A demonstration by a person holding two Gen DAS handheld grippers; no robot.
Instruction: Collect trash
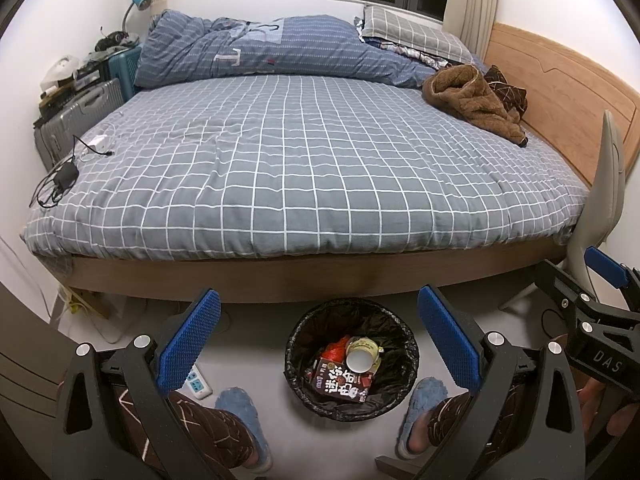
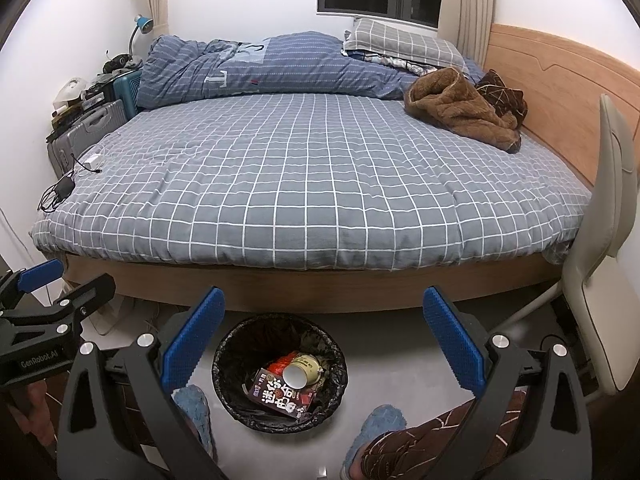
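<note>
A round bin lined with a black bag is seen on the grey floor at the lower centre of the left wrist view, just in front of the bed. In the right wrist view the bin sits lower left of centre. Inside it lie a dark snack box printed with large white Chinese characters, a pale cup tipped on its side with its white mouth showing, and a red wrapper.

The left gripper is held above the bin with its blue fingers spread wide and nothing between them. The right gripper is likewise spread and empty. "DAS" can be read on the right gripper's body at the right edge of the left wrist view, and "GenRobot.AI" on the left gripper's body at the left edge of the right wrist view.
</note>
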